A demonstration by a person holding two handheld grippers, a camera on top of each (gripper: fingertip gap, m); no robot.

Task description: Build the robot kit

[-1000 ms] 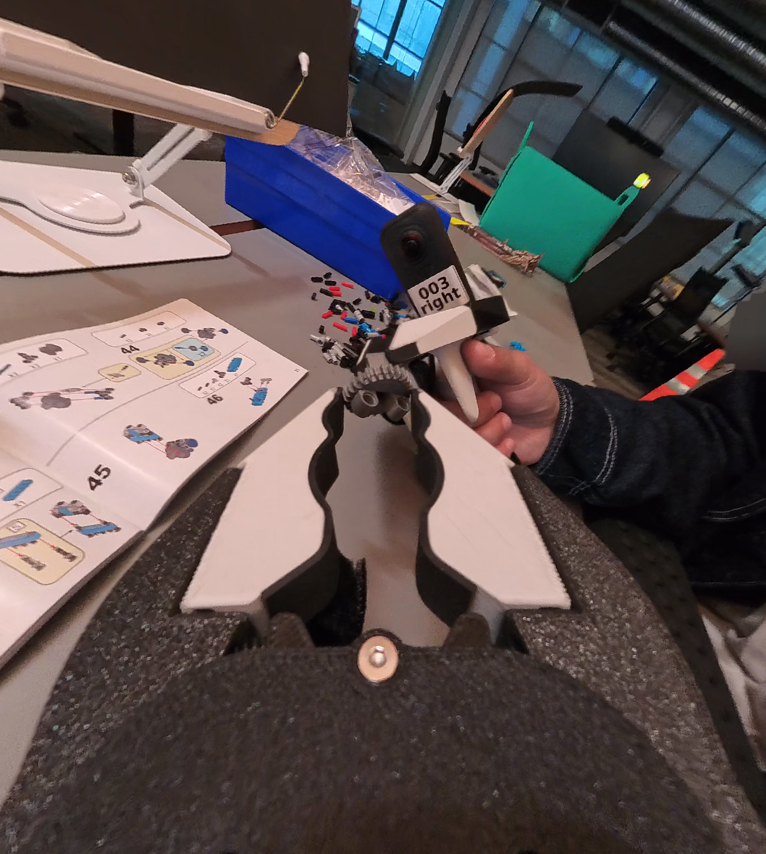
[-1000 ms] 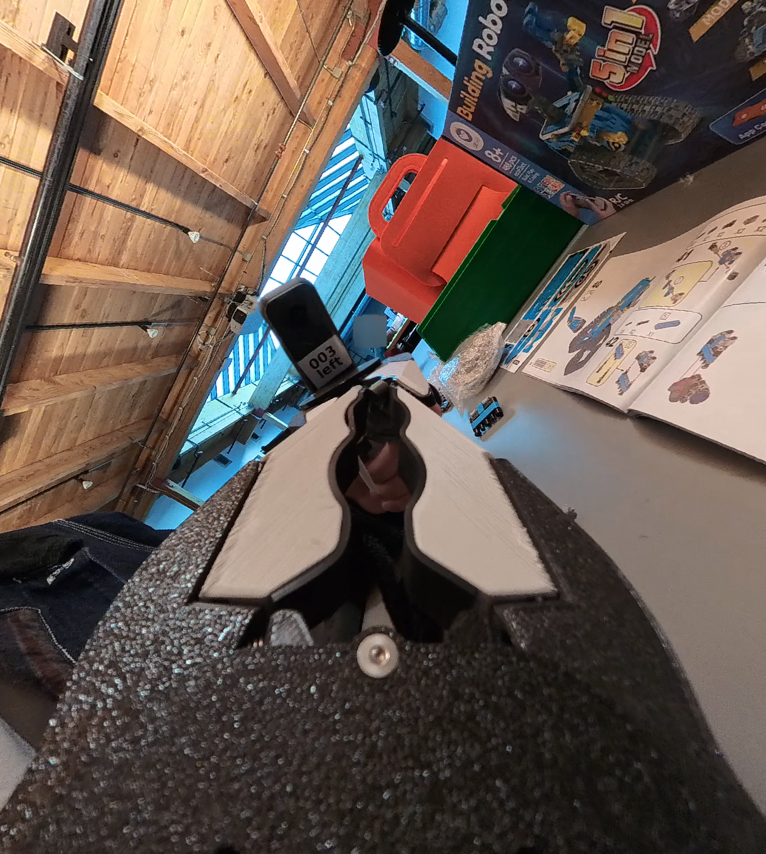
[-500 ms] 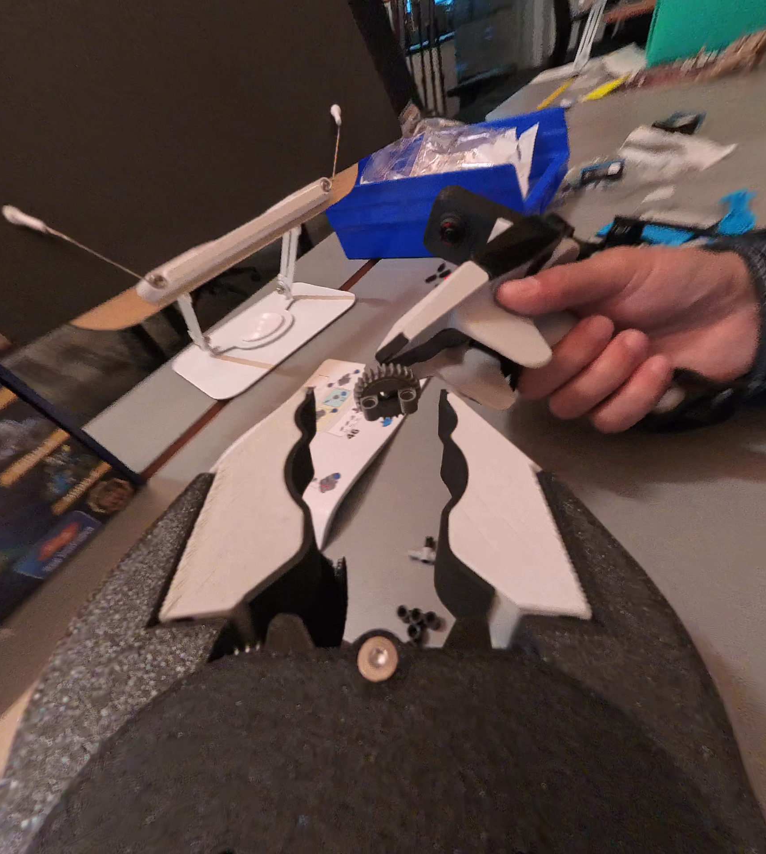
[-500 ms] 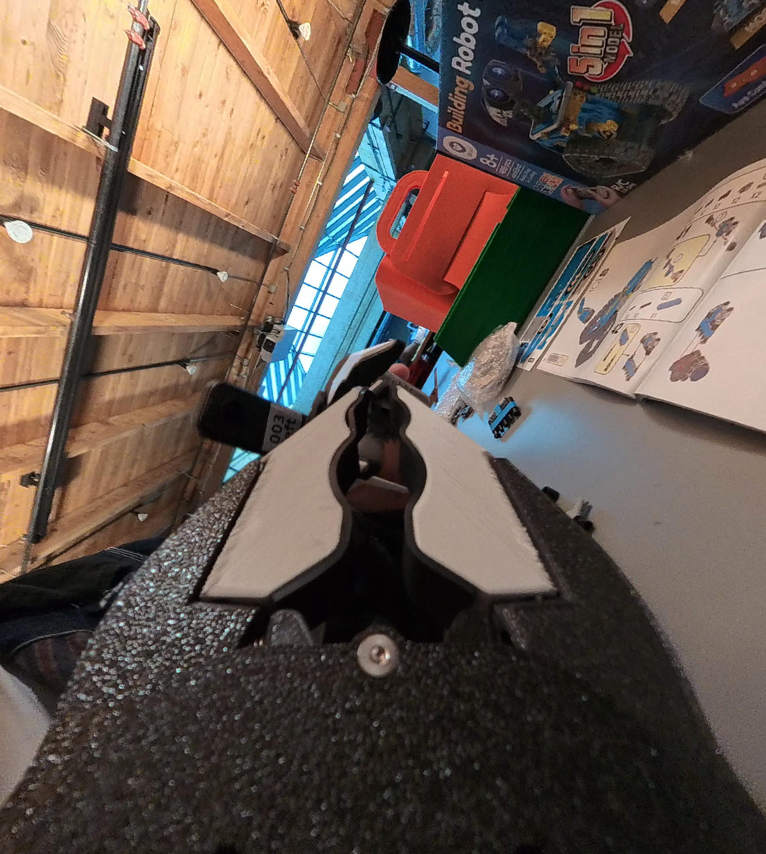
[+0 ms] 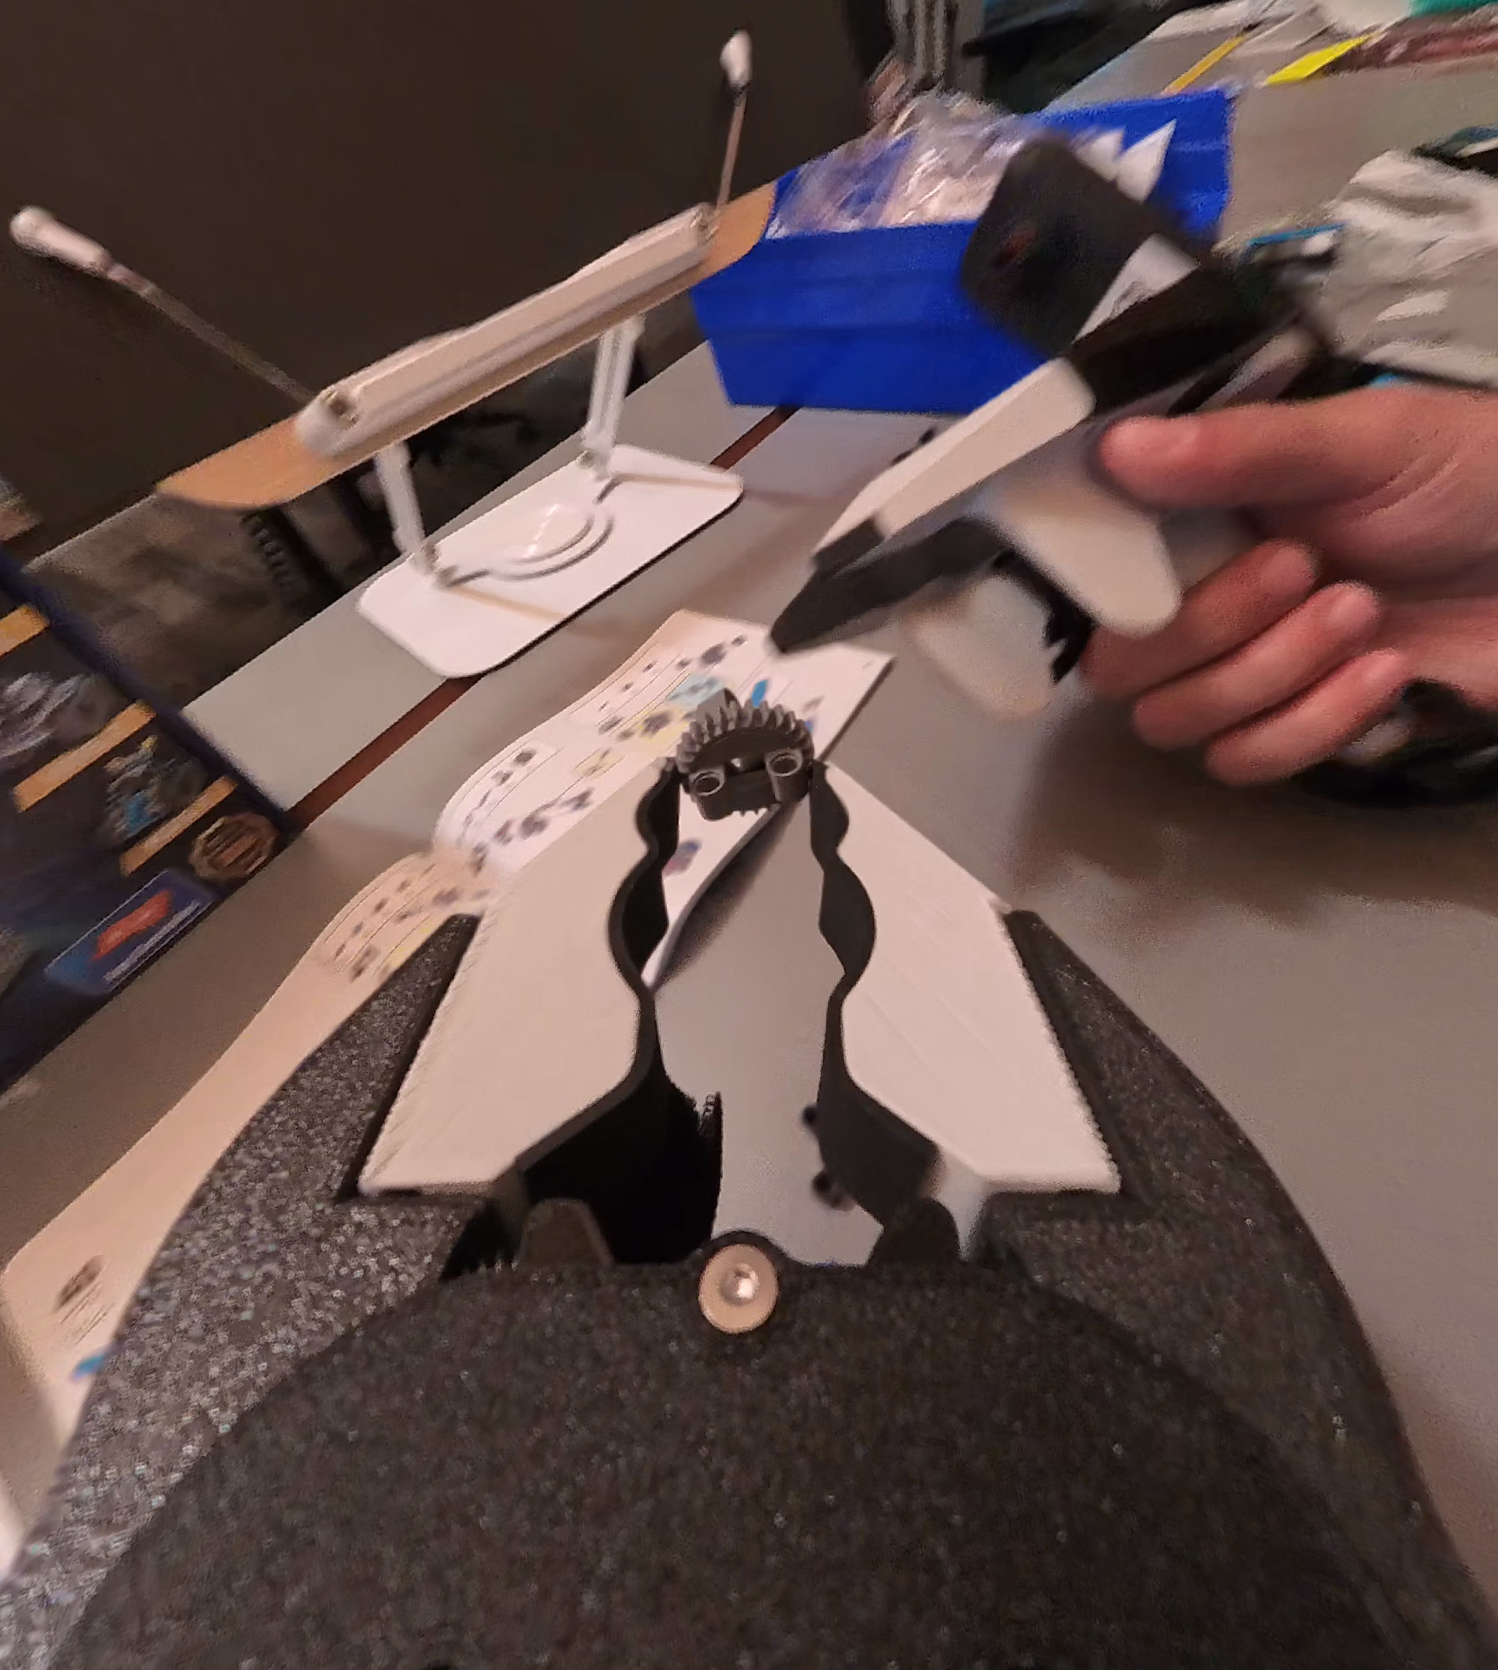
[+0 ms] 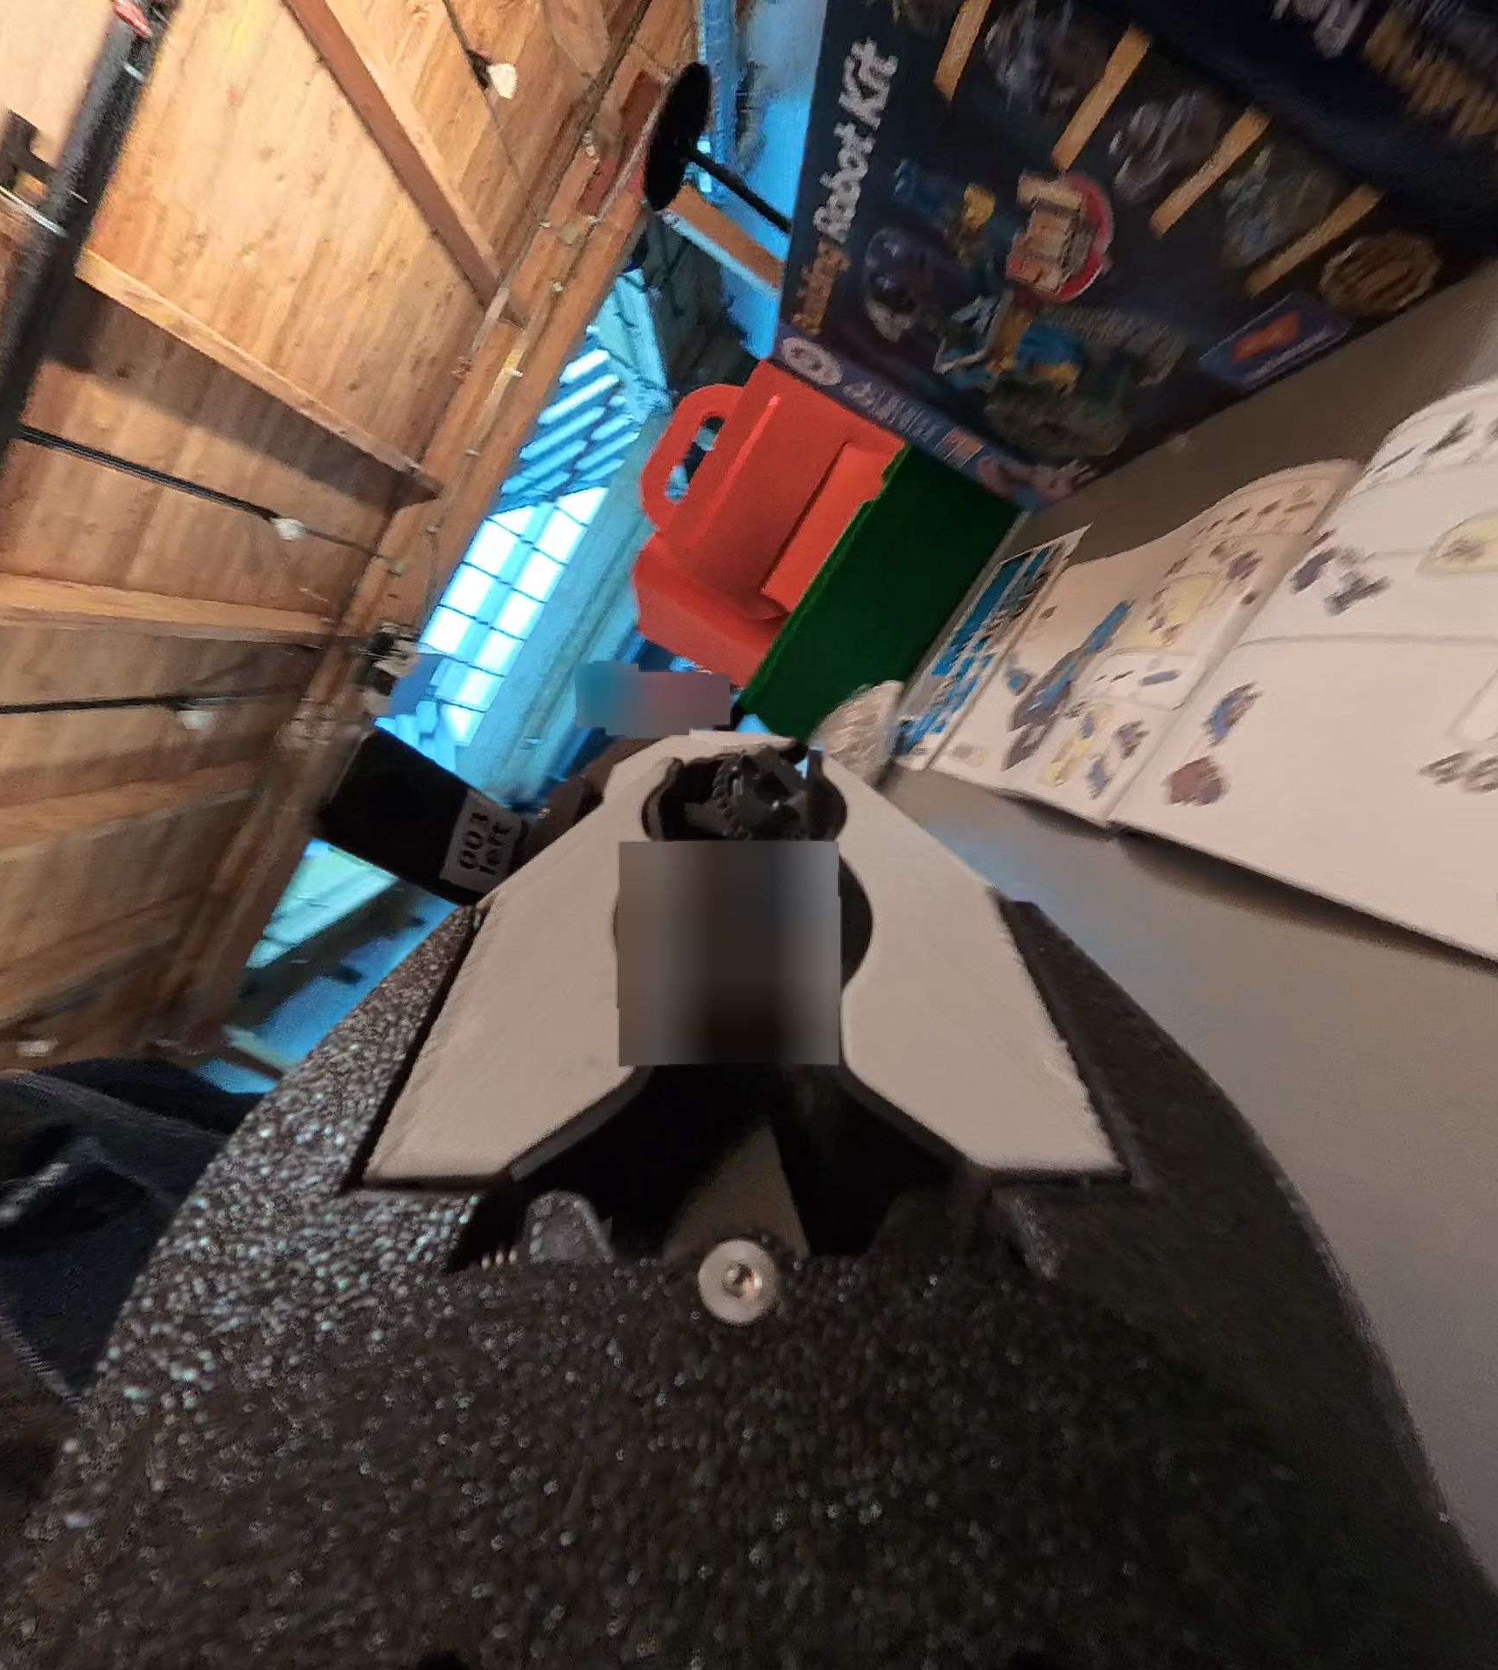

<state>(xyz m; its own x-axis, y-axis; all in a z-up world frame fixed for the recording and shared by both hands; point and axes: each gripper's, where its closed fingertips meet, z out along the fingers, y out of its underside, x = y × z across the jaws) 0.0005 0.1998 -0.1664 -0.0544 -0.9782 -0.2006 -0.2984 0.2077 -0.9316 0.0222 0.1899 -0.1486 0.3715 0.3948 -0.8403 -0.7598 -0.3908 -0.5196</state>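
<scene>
My left gripper [image 5: 744,788] is shut on a small grey gear piece [image 5: 747,734] with a dark two-hole beam, held at its fingertips above the grey table [image 5: 1179,949]. My right gripper [image 5: 795,633], in a person's hand [image 5: 1360,560], hangs just above and to the right of the gear, apart from it, with its tips together. In the right wrist view my right gripper [image 6: 745,745] looks shut with nothing visible between the tips. The gear [image 6: 750,793] shows through the gap behind them. A mosaic patch hides the lower gap.
An open instruction booklet [image 5: 546,813] lies under the left gripper and also shows in the right wrist view [image 6: 1270,723]. A white stand with a long arm [image 5: 546,560], a blue bin [image 5: 863,298], a dark kit box [image 6: 1089,226], and red [image 6: 754,524] and green cases [image 6: 890,578] stand around. The tips of both grippers are at nearly the same place.
The right gripper has drawn back up and to the right, away from the gear it was touching. The left gripper still holds the gear and has swung left over the booklet.
</scene>
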